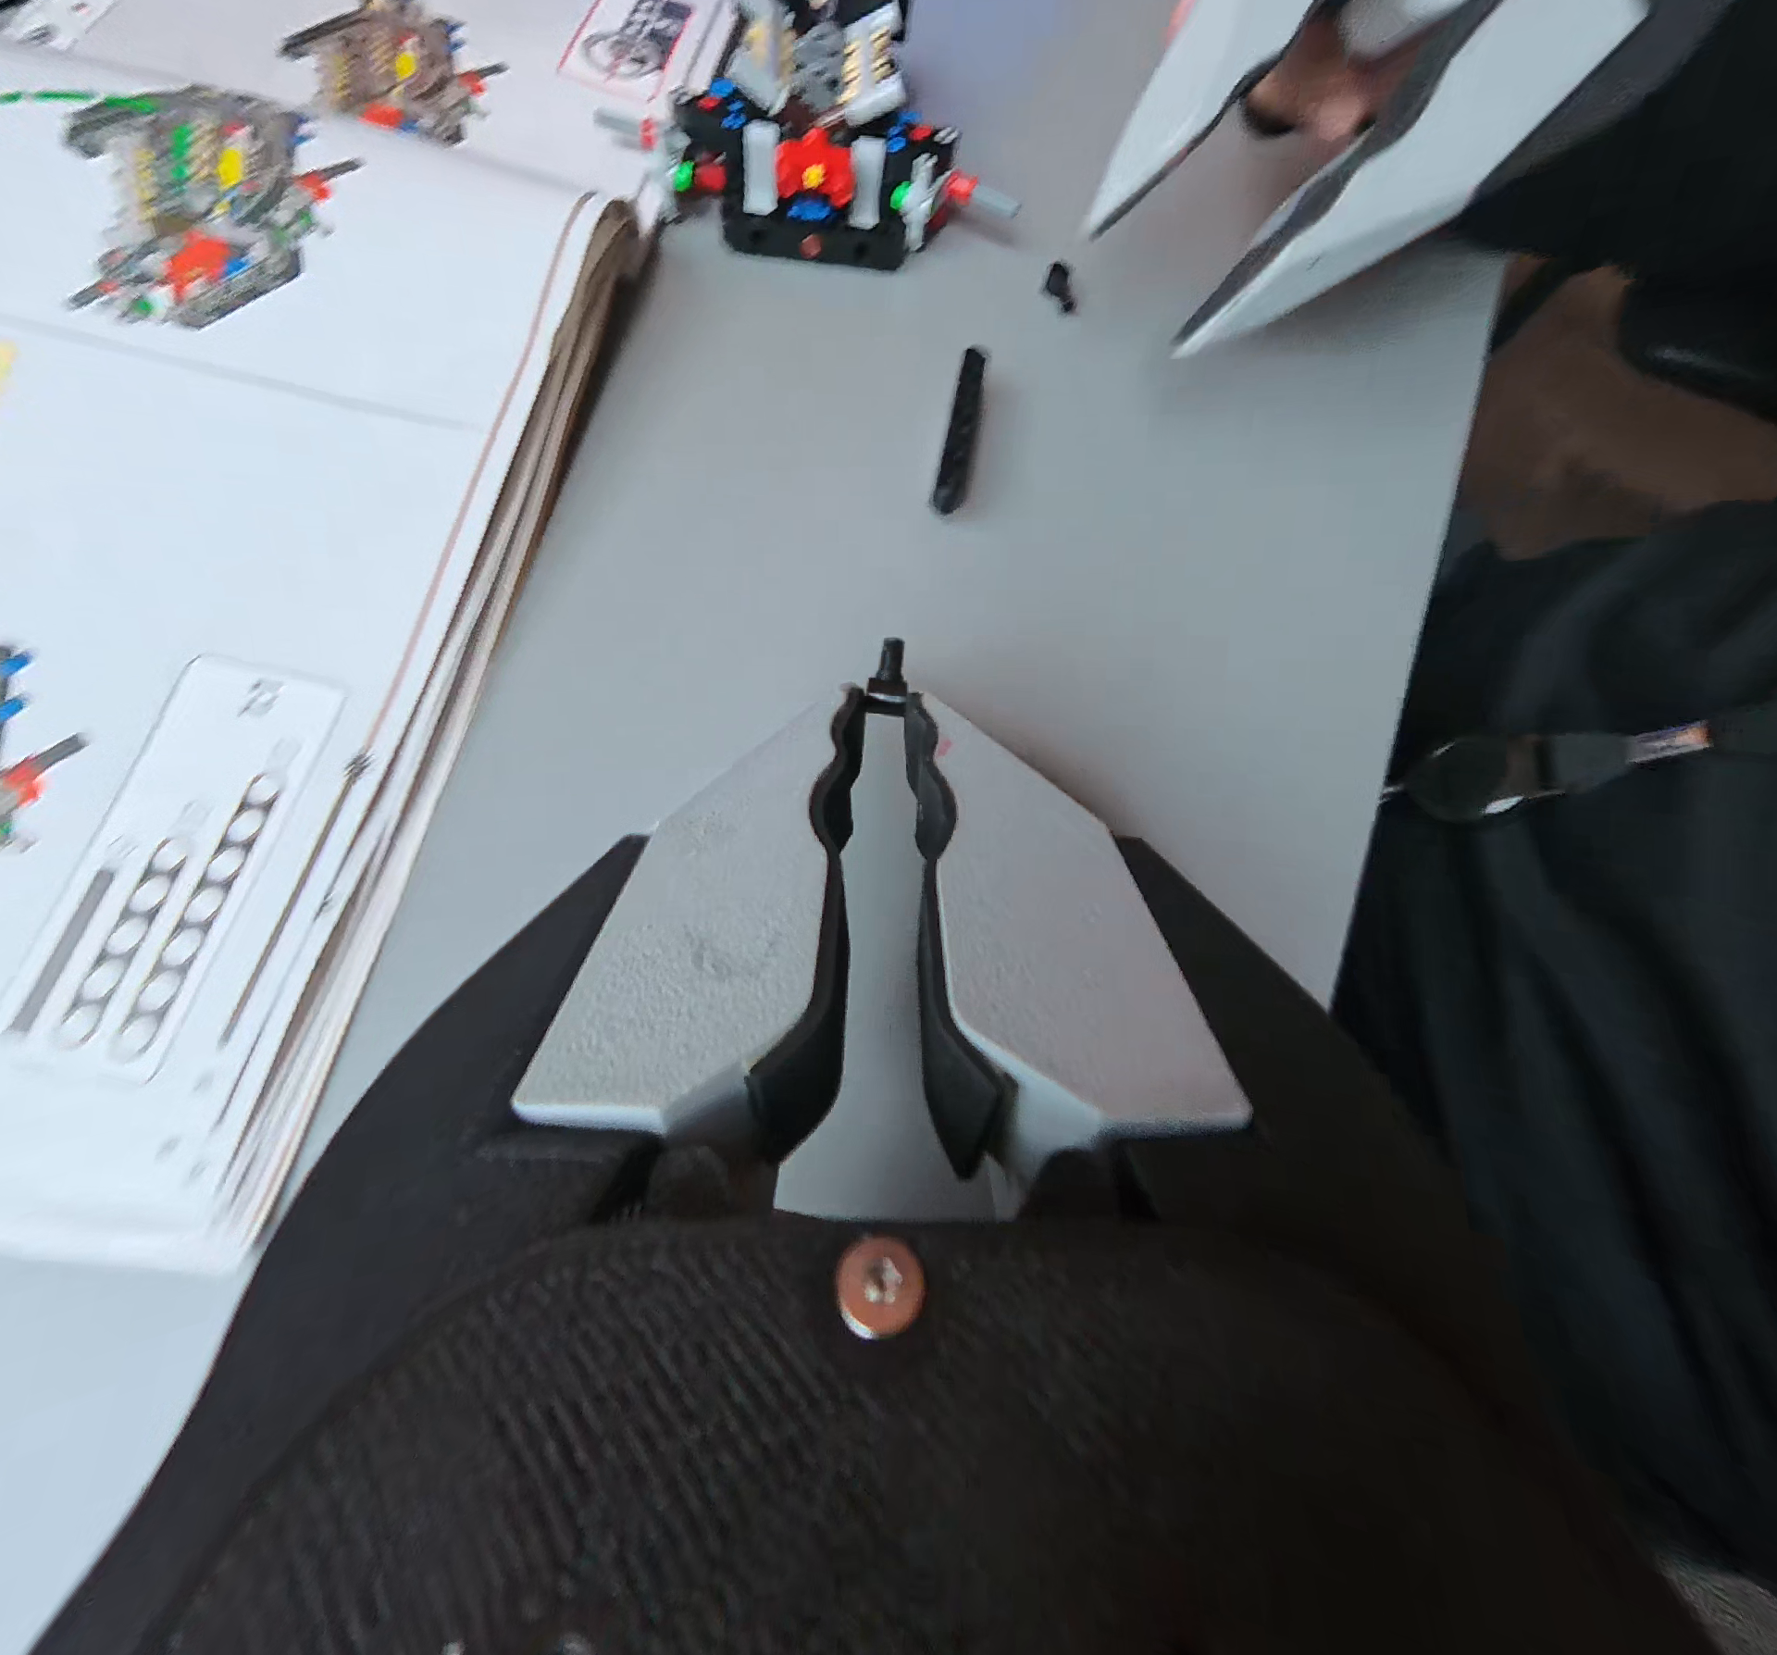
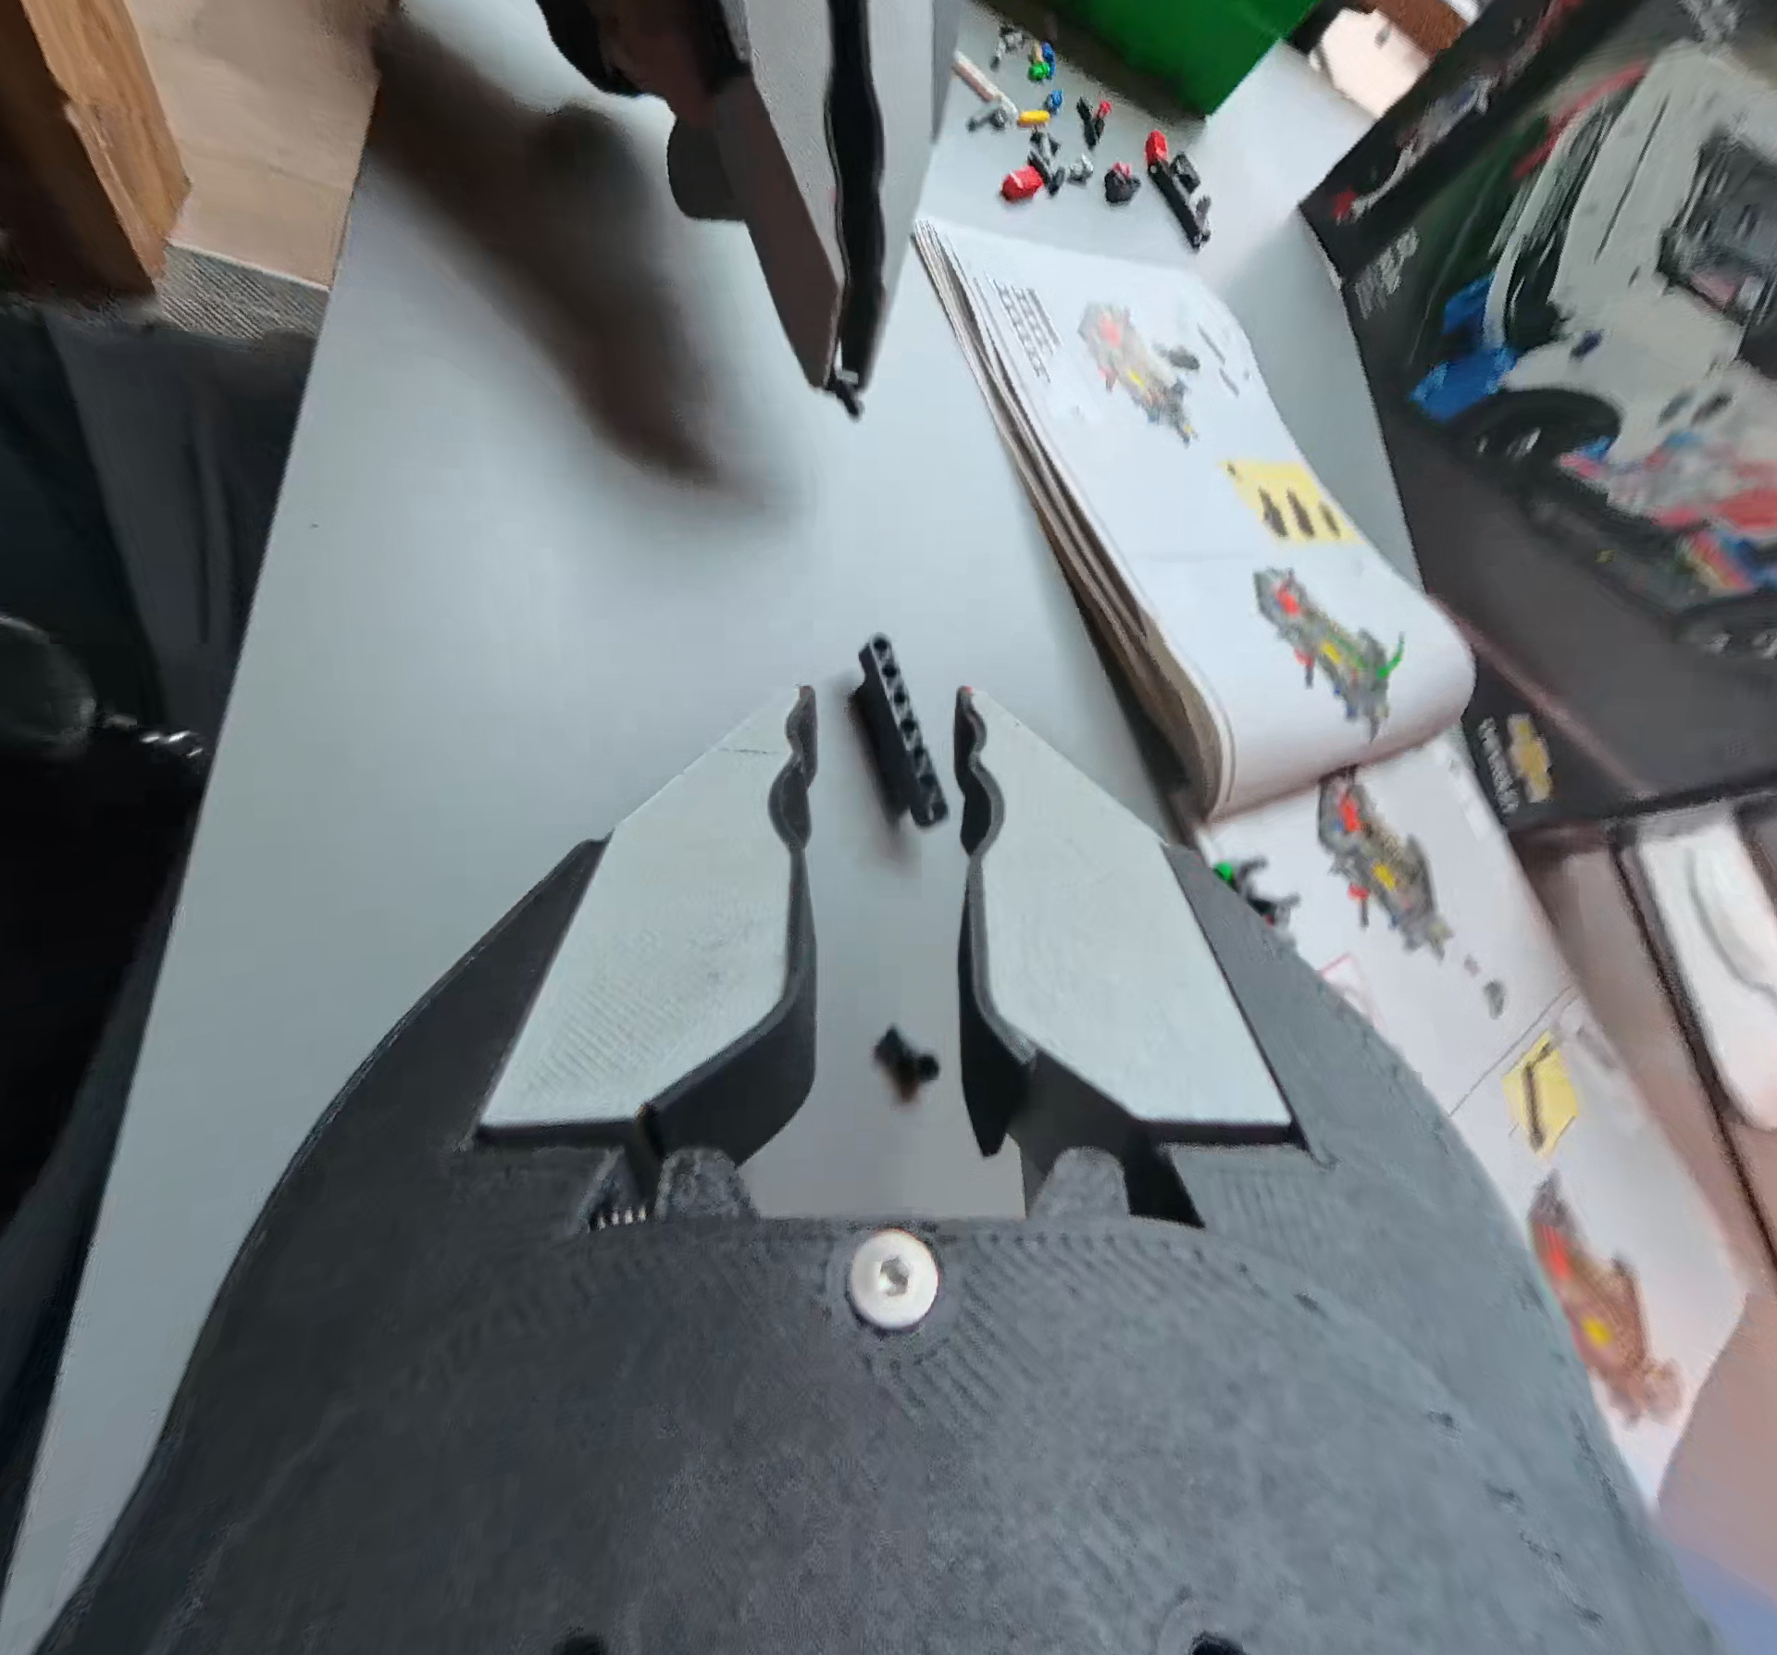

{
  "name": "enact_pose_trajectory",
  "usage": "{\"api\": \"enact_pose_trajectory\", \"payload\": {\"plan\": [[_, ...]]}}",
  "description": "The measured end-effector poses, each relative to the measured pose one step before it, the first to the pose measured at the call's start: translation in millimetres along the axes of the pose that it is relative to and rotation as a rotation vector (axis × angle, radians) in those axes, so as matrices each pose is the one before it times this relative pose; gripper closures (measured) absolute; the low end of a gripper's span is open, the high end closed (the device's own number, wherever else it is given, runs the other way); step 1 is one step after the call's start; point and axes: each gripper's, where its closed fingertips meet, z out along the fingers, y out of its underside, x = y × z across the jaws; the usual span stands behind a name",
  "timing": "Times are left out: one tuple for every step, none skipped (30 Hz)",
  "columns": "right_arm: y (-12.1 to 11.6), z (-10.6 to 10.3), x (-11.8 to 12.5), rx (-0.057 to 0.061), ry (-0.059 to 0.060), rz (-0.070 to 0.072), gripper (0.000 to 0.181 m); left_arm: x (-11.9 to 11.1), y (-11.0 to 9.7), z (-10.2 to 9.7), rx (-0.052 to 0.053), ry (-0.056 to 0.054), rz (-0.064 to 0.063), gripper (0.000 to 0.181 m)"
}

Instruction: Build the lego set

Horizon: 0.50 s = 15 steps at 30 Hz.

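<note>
Overhead, right claw (image 2: 885, 705) astride beam (image 2: 901, 732).

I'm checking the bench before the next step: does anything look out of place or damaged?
Nothing stands out. The black beam and a small black pin lie loose on the table, as expected mid-build. The left gripper pinches another pin; the right gripper is open.

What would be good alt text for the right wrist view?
The right tongs hang open over a black holed beam lying on the grey table, a small black pin nearer. Opposite, the left tongs pinch another pin beside the open instruction booklet.
</note>
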Motion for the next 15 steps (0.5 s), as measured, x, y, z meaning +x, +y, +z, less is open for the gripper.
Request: {"api": "enact_pose_trajectory", "payload": {"plan": [[-5.16,9.15,-1.1,-0.0046,0.0191,-0.0499,0.156,6.93,-4.84,4.44,0.0113,0.0336,-0.0038,0.176],[-3.19,8.96,-0.85,-0.0119,0.0177,-0.0481,0.156,6.63,-4.33,4.42,0.0108,0.0355,-0.0069,0.176],[-2.35,7.89,-1.95,-0.0112,0.0092,-0.0471,0.156,5.87,-3.53,4.31,0.0091,0.0338,-0.0098,0.176],[-2.73,6.21,-3.91,-0.0037,-0.0044,-0.0427,0.157,5.14,-2.48,4.17,0.0056,0.032,-0.0138,0.176],[-2.94,4.35,-3.67,0.0003,-0.0047,-0.0349,0.16,5.11,-1.91,3.94,0.0032,0.0348,-0.0169,0.176],[-2.61,2.71,-2.58,0.0045,0.0013,-0.03,0.162,4.31,-1.44,3.53,0.0035,0.033,-0.0246,0.176],[-2.52,1.31,-1.97,0.007,0.0023,-0.0283,0.163,4.26,-0.39,3.44,-0.0019,0.0371,-0.0308,0.176],[-1.61,0.28,-1.73,0.0038,0.001,-0.0243,0.164,3.73,-0.03,3.05,-0.0045,0.037,-0.0281,0.176],[-0.91,-0.33,-0.98,0.0006,0.0033,-0.0191,0.165,2.27,-0.74,2.28,0.004,0.025,-0.0187,0.176],[-0.73,-0.72,-1.46,0.0019,0.0003,-0.0182,0.166,1.49,-0.9,1.8,0.0061,0.0167,-0.0106,0.176],[-0.94,-0.78,-2.58,0.0038,-0.0061,-0.02,0.171,1.33,-0.55,1.51,0.0026,0.0147,-0.0097,0.176],[-0.83,-0.87,-1.13,0.0033,0.0044,-0.0191,0.174,0.91,-0.2,1.32,0.0,0.0117,-0.0099,0.176],[-0.77,-0.98,1.15,0.002,0.016,-0.0143,0.178,0.19,0.12,1.17,-0.0021,0.0052,-0.0059,0.176],[-0.9,-0.7,0.03,0.003,0.005,-0.008,0.178,-0.05,-0.1,0.94,-0.0002,0.0011,0.0004,0.176],[0.67,0.21,-0.29,-0.0067,-0.0014,0.0011,0.178,-0.35,-0.22,0.46,0.0001,-0.0012,0.0009,0.176]]}}
